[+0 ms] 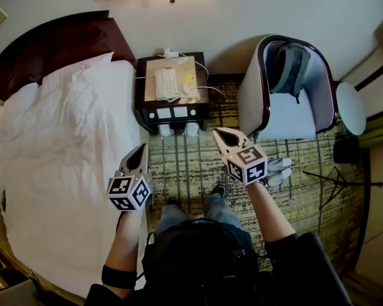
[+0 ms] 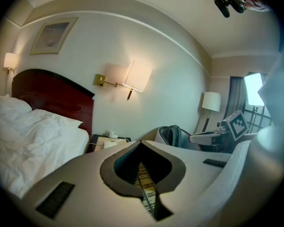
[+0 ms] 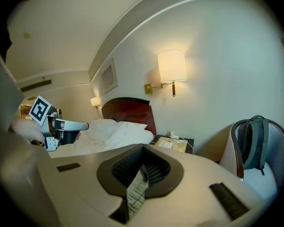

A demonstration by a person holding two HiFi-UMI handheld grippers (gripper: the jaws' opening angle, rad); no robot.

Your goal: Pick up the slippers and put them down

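Both the left tongs (image 1: 142,148) and the right tongs (image 1: 219,133) are closed with nothing between them, above the patterned carpet (image 1: 185,171). A pale pair that looks like the slippers (image 1: 279,170) lies on the carpet just right of the right tongs. The pair is partly hidden behind the marker cube, and neither gripper view shows it. Shut jaws would likely shove a slipper rather than take it, and a blind reach could knock the chair (image 1: 250,101) beyond. Further ahead, two pale things (image 1: 166,130) under the nightstand (image 1: 172,104) are too small to identify.
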